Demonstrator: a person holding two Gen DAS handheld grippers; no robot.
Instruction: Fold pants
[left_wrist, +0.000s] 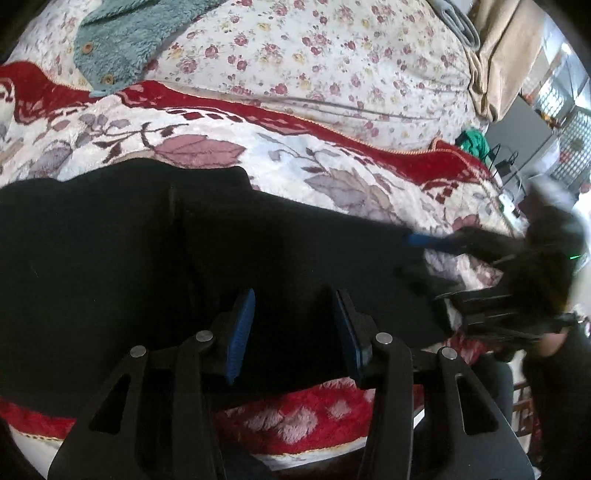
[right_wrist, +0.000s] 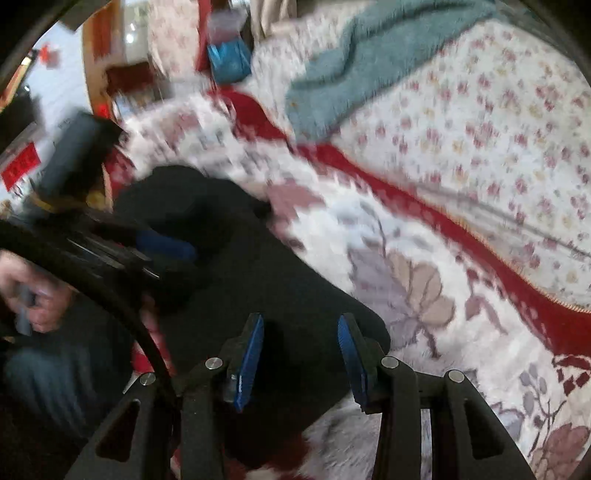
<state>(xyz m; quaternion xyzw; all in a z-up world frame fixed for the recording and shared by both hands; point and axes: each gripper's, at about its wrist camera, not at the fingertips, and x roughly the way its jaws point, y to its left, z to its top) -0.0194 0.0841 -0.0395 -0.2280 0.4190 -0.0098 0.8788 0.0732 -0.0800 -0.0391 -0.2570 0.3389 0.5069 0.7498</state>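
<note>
Black pants (left_wrist: 155, 251) lie flat on a red and white leaf-patterned blanket (left_wrist: 207, 125). My left gripper (left_wrist: 295, 299) is open above the pants near their front edge, holding nothing. The right gripper (left_wrist: 424, 254) shows blurred at the pants' right end. In the right wrist view my right gripper (right_wrist: 301, 325) is open above the end of the black pants (right_wrist: 273, 288), empty. The left gripper (right_wrist: 166, 247) shows at the left over the pants. The right wrist view is motion-blurred.
A teal fleece garment (left_wrist: 125, 40) lies on the floral quilt (left_wrist: 314, 55) behind the blanket. A beige cloth (left_wrist: 498, 55) hangs at the far right. The bed's front edge (left_wrist: 295, 443) is close below my left gripper.
</note>
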